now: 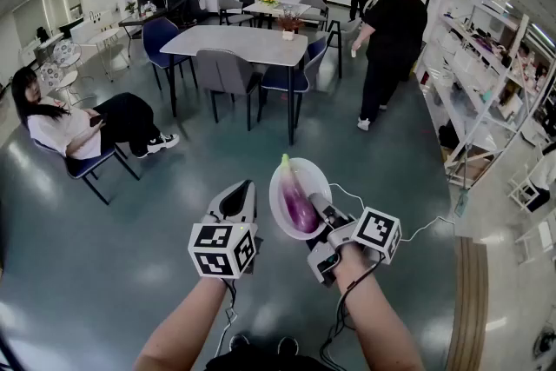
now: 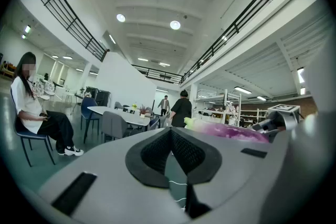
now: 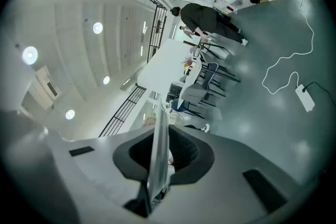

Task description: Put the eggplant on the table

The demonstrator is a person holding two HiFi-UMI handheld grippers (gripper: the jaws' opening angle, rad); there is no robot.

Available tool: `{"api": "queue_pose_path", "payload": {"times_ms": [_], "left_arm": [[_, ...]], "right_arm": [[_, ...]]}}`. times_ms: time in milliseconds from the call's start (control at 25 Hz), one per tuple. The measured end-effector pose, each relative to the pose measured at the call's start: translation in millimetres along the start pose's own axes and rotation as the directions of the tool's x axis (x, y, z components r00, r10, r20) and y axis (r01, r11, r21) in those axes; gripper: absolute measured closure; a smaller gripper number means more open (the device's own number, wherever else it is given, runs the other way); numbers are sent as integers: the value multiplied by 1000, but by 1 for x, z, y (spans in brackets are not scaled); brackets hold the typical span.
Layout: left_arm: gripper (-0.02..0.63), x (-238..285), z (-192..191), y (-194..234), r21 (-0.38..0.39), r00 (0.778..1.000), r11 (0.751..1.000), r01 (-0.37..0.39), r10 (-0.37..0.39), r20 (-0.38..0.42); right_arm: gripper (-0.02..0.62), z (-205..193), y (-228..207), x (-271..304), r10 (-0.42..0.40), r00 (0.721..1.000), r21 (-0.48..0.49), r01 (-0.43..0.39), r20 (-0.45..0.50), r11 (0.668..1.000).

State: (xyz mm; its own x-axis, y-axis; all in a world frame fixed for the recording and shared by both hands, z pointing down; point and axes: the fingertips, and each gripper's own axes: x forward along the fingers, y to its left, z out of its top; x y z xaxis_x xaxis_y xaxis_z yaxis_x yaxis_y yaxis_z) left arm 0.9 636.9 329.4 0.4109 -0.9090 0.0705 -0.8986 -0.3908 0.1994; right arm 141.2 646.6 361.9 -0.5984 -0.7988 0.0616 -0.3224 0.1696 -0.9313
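Observation:
A purple eggplant (image 1: 298, 202) with a pale green stem lies on a white plate (image 1: 280, 174). My right gripper (image 1: 320, 208) is shut on the plate's near rim and carries it above the floor. In the right gripper view the plate (image 3: 157, 155) runs edge-on between the dark pads of the right gripper (image 3: 160, 152). My left gripper (image 1: 239, 197) hangs just left of the plate, shut and holding nothing. Its pads (image 2: 157, 152) meet in the left gripper view, where the eggplant (image 2: 231, 131) shows at the right. The grey table (image 1: 234, 43) stands well ahead across the floor.
Grey and blue chairs (image 1: 224, 74) ring the table, which carries a small flower pot (image 1: 287, 23). A seated person (image 1: 65, 130) is at the left. A person in black (image 1: 391, 39) walks ahead on the right. Shelving (image 1: 486, 91) lines the right side. A white cable (image 1: 426, 226) lies on the floor.

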Motion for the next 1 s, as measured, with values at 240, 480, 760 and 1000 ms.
{"api": "queue_pose_path", "payload": {"times_ms": [240, 480, 760, 1000], "left_arm": [[600, -11, -1, 4, -6, 999, 1000, 31, -31, -22], [600, -25, -1, 7, -7, 998, 999, 52, -52, -25], [600, -33, -3, 10, -32, 997, 997, 69, -71, -34], [600, -35, -15, 8, -40, 996, 996, 77, -79, -45]], "right_arm": [[558, -20, 8, 2, 3, 1000, 17, -3, -2, 1000], [558, -34, 11, 1, 8, 1000, 36, -8, 10, 999], [558, -43, 8, -4, -21, 999, 48, 20, 33, 999], [558, -49, 0, -6, -24, 999, 66, 21, 36, 998]]}}
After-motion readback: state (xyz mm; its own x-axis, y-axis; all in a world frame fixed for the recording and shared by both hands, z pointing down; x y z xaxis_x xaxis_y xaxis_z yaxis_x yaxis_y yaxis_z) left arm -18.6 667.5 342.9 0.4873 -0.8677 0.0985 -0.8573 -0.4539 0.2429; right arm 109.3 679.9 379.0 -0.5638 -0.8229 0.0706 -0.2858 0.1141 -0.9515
